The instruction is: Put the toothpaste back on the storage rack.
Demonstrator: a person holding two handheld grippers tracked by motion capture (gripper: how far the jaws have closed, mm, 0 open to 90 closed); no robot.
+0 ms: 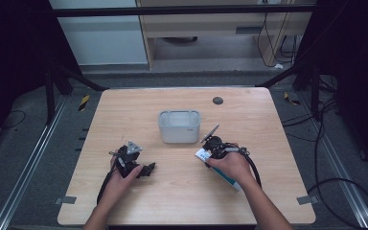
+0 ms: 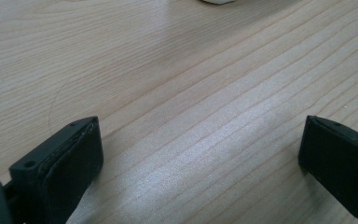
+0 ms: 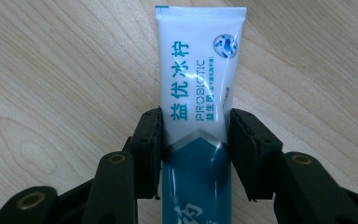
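Note:
A white and teal toothpaste tube lies flat on the wooden table, its crimped white end pointing away from the camera. My right gripper is shut on the tube, with one black pad against each of its sides. From the high view the tube runs out from under the person's right hand, and the right gripper sits over its white end. My left gripper is open, its jaws wide apart over bare wood with nothing between them. In the high view the left gripper rests at the table's left front.
A light grey rectangular bin stands open-topped at the table's middle, just behind the two grippers. A small dark round cap sits in the tabletop at the back. Cables lie on the floor to the right of the table.

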